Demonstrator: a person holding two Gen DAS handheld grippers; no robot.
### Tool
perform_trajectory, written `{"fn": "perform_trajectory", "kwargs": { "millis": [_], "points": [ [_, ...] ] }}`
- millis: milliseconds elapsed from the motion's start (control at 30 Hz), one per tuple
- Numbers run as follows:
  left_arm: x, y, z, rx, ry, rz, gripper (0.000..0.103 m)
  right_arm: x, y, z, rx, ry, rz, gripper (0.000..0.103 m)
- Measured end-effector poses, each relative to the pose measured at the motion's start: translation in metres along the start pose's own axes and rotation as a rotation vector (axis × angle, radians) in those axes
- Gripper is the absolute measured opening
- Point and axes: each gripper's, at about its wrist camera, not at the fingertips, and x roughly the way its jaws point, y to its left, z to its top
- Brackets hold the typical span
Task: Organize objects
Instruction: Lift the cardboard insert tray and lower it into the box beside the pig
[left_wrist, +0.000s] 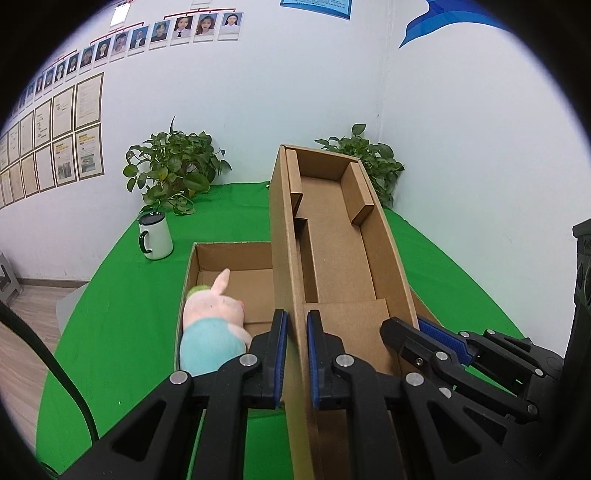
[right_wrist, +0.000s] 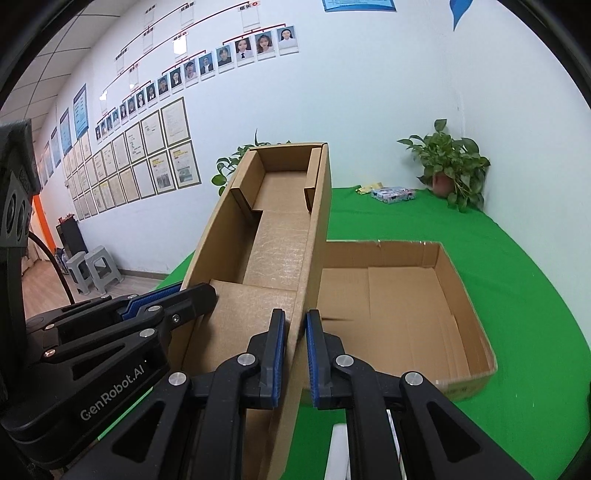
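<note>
Lid: the cardboard lid (left_wrist: 340, 258) is held up in the air over the open box, tipped so its hollow inside faces the cameras.
Box: the open box (right_wrist: 458, 295) sits on the green table (left_wrist: 122, 317), near the middle.
Toy: a soft pig toy (left_wrist: 214, 325) lies inside the box, by its left wall.
Done: the toy is in the box, and the lid is picked up.
Left to do: I think the lid must still go down onto the box to close it.
Left tongs: the left gripper (left_wrist: 296, 354) is clenched tight on the lid's left wall.
Right tongs: the right gripper (right_wrist: 295, 354) is clenched tight on the lid's right wall.
Around: a white mug (left_wrist: 156, 236) stands near the table's far left edge, and a small packet (right_wrist: 393, 194) lies by the far edge.
</note>
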Motion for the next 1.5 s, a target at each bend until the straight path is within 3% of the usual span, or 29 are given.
{"fn": "perform_trajectory", "kwargs": {
  "millis": [300, 633, 1067, 1333, 1500],
  "points": [
    [0.043, 0.007, 0.017, -0.006, 0.043, 0.028, 0.009, 0.057, -0.009, 0.042, 0.0, 0.041, 0.001, 0.009],
    [0.117, 0.023, 0.02, -0.02, 0.184, 0.066, 0.01, 0.165, -0.043, 0.06, 0.032, 0.153, 0.042, 0.009],
    [0.174, 0.037, 0.005, -0.003, 0.309, 0.133, 0.01, 0.259, -0.076, 0.029, 0.101, 0.259, 0.093, 0.009],
    [0.204, 0.048, -0.016, -0.015, 0.419, 0.13, 0.009, 0.307, -0.088, 0.005, 0.144, 0.356, 0.095, 0.009],
    [0.204, 0.048, -0.023, -0.02, 0.415, 0.113, 0.011, 0.323, -0.088, -0.011, 0.156, 0.408, 0.078, 0.009]
  ]
}}
